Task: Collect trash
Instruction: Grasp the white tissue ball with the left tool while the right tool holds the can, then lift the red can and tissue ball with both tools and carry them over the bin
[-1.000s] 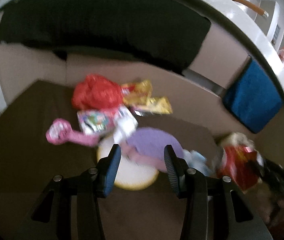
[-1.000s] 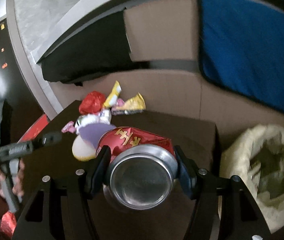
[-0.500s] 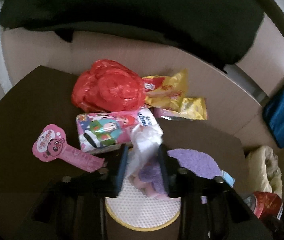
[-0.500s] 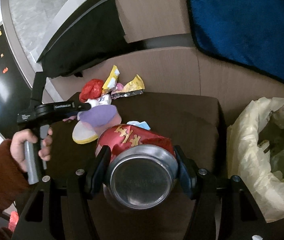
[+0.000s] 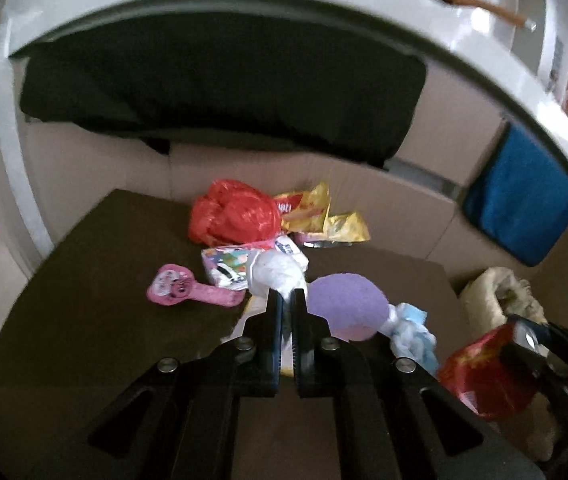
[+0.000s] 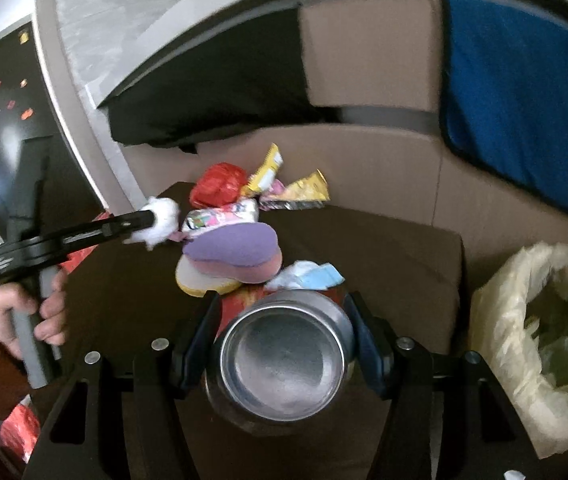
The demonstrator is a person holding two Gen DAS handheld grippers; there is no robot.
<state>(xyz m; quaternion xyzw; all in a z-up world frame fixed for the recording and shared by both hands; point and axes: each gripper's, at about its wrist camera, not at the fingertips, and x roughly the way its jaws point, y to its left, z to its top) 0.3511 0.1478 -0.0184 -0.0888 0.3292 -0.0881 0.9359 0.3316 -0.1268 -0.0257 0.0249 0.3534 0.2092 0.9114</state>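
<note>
Looking along the left gripper [image 5: 287,300], its jaws stand nearly together, pinching a crumpled white tissue [image 5: 275,274] at the tips. Beyond it on the dark brown table [image 5: 83,312] lie a red plastic bag [image 5: 229,216], yellow snack wrappers [image 5: 324,216], a colourful printed packet [image 5: 227,266] and a pink paddle-shaped wrapper [image 5: 187,292]. A purple round pad [image 5: 344,304] sits just right of the jaws, with a pale blue and white wrapper [image 5: 412,332] beside it. At far right, a red can [image 5: 484,372] sits in the other gripper.

Turning to the right wrist view, the right gripper [image 6: 284,344] stands wide, both pads pressed on the red can [image 6: 284,360], whose silver base faces the camera. A yellowish trash bag [image 6: 524,344] stands open to the right, beside the table [image 6: 384,264]. At left, a hand [image 6: 23,316] in a rust sleeve holds the left gripper [image 6: 149,220], the white tissue [image 6: 161,218] clamped at its tip, clear above the table. The trash pile lies behind the can.
</note>
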